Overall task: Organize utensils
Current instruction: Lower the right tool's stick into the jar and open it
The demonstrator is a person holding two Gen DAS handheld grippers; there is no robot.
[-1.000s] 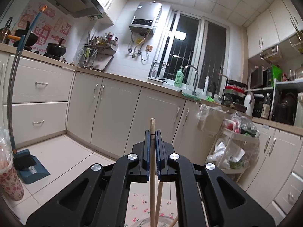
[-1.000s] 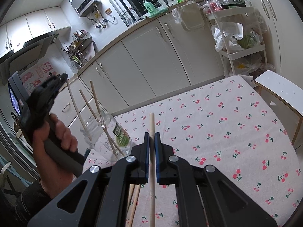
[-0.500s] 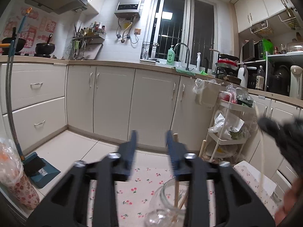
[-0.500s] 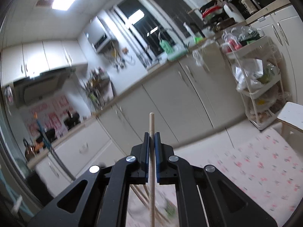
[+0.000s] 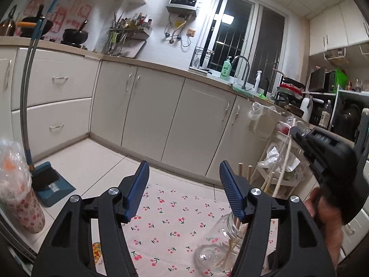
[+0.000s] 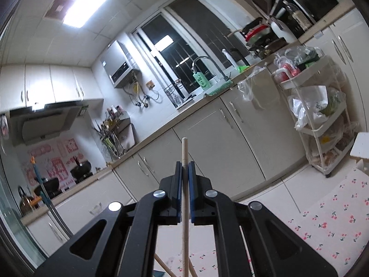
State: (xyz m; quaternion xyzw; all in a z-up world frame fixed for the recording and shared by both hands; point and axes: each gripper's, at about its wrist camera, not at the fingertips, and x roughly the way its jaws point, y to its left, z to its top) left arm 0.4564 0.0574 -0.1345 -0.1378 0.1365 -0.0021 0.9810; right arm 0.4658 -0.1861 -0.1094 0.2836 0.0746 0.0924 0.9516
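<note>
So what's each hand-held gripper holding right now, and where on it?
The right hand-held gripper clamps a wooden chopstick just below its top end. The left hand-held gripper is opening, empty.

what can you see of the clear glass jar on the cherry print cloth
The clear glass jar has a rounded body and a narrower neck with a ridged rim, open, no lid visible. It appears to stand upright on the white cherry print cloth, low in the left wrist view, partly hidden behind the right finger of the opening left gripper. Several pale wooden chopsticks stand in it, leaning out past the rim. Nothing grips it.
</note>
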